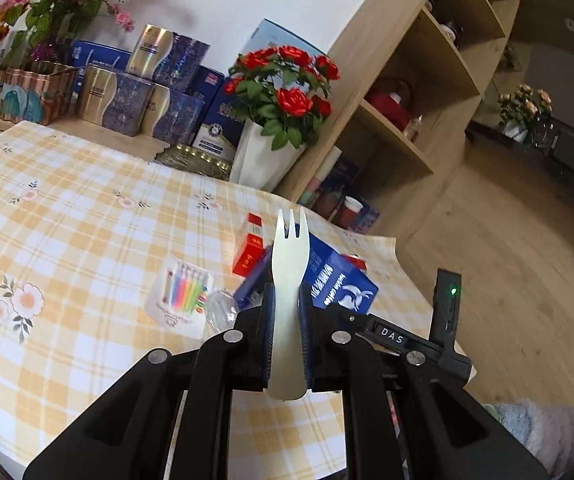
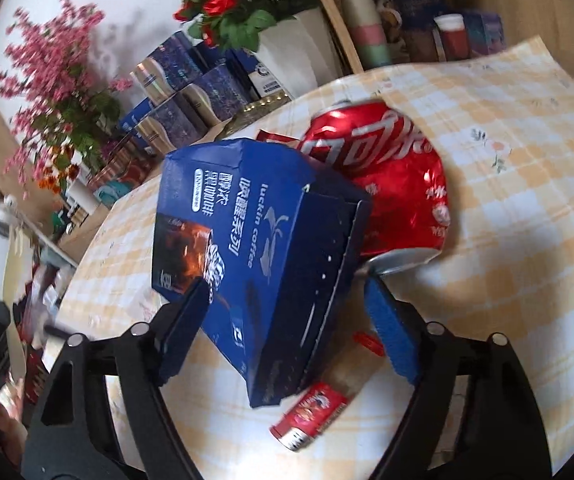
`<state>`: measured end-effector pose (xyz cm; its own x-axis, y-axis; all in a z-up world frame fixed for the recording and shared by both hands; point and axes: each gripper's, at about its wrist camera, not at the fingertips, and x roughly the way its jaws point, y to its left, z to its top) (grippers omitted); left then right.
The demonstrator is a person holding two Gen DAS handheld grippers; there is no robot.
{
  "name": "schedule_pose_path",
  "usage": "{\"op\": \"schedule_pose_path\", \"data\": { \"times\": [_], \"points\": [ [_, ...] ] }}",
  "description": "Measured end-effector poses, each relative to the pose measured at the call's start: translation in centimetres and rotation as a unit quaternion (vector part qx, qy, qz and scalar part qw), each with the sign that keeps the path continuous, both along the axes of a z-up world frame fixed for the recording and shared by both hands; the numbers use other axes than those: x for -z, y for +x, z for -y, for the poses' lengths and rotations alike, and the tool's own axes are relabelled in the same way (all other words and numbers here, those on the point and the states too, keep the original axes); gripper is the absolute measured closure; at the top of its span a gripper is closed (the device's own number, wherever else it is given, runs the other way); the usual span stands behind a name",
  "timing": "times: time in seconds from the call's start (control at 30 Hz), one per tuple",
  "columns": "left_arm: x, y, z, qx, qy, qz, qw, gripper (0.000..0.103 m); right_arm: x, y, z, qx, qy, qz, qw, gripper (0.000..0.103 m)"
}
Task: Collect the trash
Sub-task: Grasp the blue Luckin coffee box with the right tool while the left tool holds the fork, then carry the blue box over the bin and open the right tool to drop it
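Left claw: clamped on a white plastic fork, both blue pads pressed against its handle; the tines point up toward twelve o'clock in the left wrist view.
Right claw: jaws apart, straddling the near end of a blue coffee box. The left pad overlaps the box's left face; whether it touches is unclear. The right pad stands clear of the box at about four o'clock from it.
Blue coffee box: lies tilted on the worktop, its long side running from ten o'clock to five o'clock in the right wrist view.
Red soda can: crushed and dented, on its side, touching the box at the box's two o'clock.
Small red-labelled bottle: lying on its side at six o'clock in the right wrist view, partly under the box's near corner.
Red packet: on the worktop at ten o'clock from the fork tines, just beside the box.
Candle pack: clear packet of coloured candles at nine o'clock from the left claw; a crumpled clear wrapper lies between them.
Worktop: covered by a yellow-and-white checked cloth with flower prints.
Rose pot: red roses in a white pot beyond the far edge, at twelve o'clock.
Shelf unit: wooden, at two o'clock in the left wrist view.
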<state>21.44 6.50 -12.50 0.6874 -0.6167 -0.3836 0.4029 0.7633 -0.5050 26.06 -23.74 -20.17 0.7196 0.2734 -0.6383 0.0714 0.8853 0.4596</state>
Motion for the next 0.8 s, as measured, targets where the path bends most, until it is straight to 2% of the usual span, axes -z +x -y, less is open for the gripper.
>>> {"op": "schedule_pose_path", "data": {
  "times": [0.03,0.1,0.23,0.37,0.53,0.8],
  "points": [
    [0.0,0.0,-0.4,-0.003,-0.005,-0.001,1.0000,0.091,0.1,0.2,0.0,0.002,0.005,-0.005,1.000,0.031],
    [-0.2,-0.1,-1.1,-0.011,-0.013,0.002,0.9999,0.091,0.5,0.5,-0.2,0.005,0.010,-0.019,1.000,0.051],
    [-0.5,-0.3,-2.0,-0.020,-0.011,0.009,0.9997,0.091,0.3,0.0,0.0,0.017,0.022,-0.019,0.999,0.056],
    [0.1,0.0,-2.5,-0.031,-0.001,0.003,0.9995,0.091,-1.1,-0.9,-0.3,0.017,0.008,0.014,1.000,0.061],
    [1.0,-0.2,-2.7,-0.037,0.003,-0.006,0.9993,0.091,-3.1,-1.6,-1.0,0.005,-0.027,0.057,0.998,0.061],
    [0.1,-1.6,-2.0,-0.031,0.020,0.007,0.9993,0.091,-6.1,-3.2,-1.0,-0.001,-0.059,0.112,0.992,0.061]
  ]
}}
